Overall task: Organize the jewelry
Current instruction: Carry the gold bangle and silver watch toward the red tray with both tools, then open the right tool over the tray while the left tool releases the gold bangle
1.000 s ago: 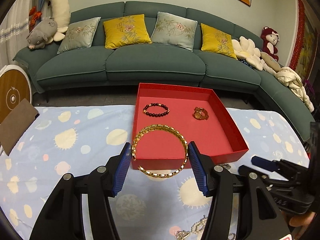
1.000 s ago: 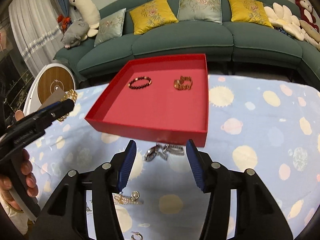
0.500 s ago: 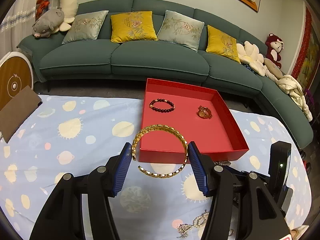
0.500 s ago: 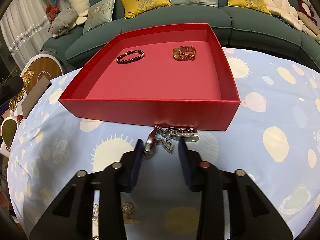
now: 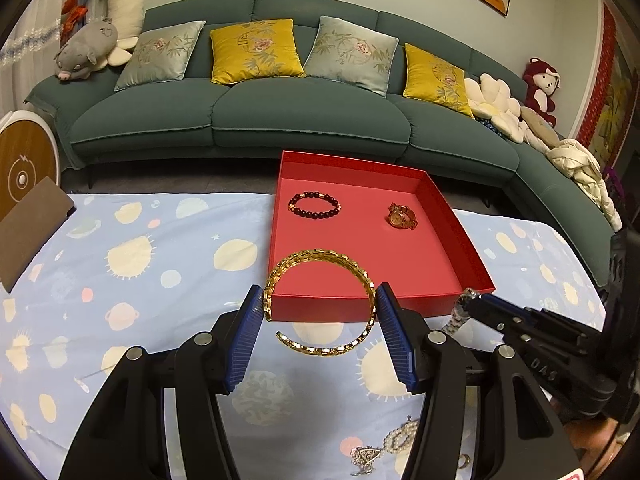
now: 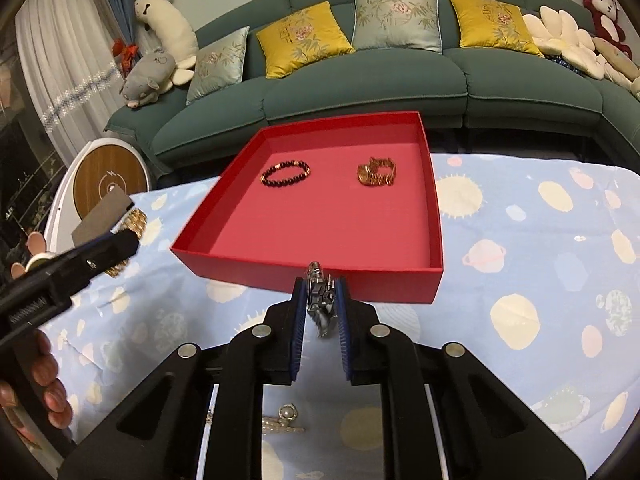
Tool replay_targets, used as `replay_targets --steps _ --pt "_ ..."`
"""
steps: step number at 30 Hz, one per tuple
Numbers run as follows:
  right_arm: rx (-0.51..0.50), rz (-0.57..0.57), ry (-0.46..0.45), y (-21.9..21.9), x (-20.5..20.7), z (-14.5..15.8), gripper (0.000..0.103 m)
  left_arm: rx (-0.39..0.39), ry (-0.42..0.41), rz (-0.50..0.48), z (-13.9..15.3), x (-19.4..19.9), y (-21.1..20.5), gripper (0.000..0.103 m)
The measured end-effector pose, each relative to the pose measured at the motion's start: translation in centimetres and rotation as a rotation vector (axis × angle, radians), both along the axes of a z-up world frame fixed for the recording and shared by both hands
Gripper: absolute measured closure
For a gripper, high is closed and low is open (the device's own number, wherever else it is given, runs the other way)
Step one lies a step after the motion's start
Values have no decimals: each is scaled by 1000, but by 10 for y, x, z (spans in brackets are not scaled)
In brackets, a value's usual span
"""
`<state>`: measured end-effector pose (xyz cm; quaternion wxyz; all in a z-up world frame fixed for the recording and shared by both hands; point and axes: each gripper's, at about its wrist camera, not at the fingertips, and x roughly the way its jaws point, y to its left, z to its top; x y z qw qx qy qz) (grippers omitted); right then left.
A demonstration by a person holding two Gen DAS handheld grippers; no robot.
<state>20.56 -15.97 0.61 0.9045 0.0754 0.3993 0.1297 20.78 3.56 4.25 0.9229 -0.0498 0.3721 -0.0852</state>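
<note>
My left gripper (image 5: 320, 304) is shut on a gold open bangle (image 5: 320, 260) and holds it above the cloth, just in front of the red tray (image 5: 352, 308). My right gripper (image 6: 320, 292) is shut on a silver watch (image 6: 320, 304), lifted near the tray's front wall (image 6: 360, 280). In the left wrist view the right gripper (image 5: 472, 304) shows at the right with the silver watch (image 5: 460, 312). In the tray lie a dark bead bracelet (image 6: 286, 173) and a gold watch (image 6: 376, 172).
A pearl piece (image 6: 280, 420) and other jewelry (image 5: 384, 448) lie on the blue patterned tablecloth (image 6: 540, 260) near me. A green sofa (image 5: 280, 120) with cushions stands behind the table. A brown pad (image 5: 28, 228) lies at the far left.
My right gripper has closed on the silver watch and lifted it off the cloth. My left gripper still holds the gold bangle and has shifted slightly before the tray.
</note>
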Motion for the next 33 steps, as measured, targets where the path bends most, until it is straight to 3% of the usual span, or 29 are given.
replay_targets --steps 2,8,11,13,15,22,25,29,33 --pt "17 -2 -27 -4 2 14 103 3 -3 -5 1 3 -2 48" --pt "67 -27 -108 -18 10 49 103 12 -13 -15 5 13 -9 48" --pt "71 -17 -78 -23 11 46 102 23 -8 -17 2 11 -10 48" --pt "53 -13 -18 -22 14 33 90 18 2 -12 0 10 -8 48" --pt "22 -12 17 -17 12 15 55 7 10 -8 0 9 -6 48" --pt "-124 49 93 10 17 -39 54 3 5 -19 1 5 -5 48" --pt "-140 47 100 10 19 -50 63 5 12 -21 -2 6 -6 48" --pt "-114 46 118 0 20 -50 103 14 20 -24 -5 7 -7 48" --pt "-105 29 93 -6 17 -42 103 17 21 -26 -6 5 -9 48"
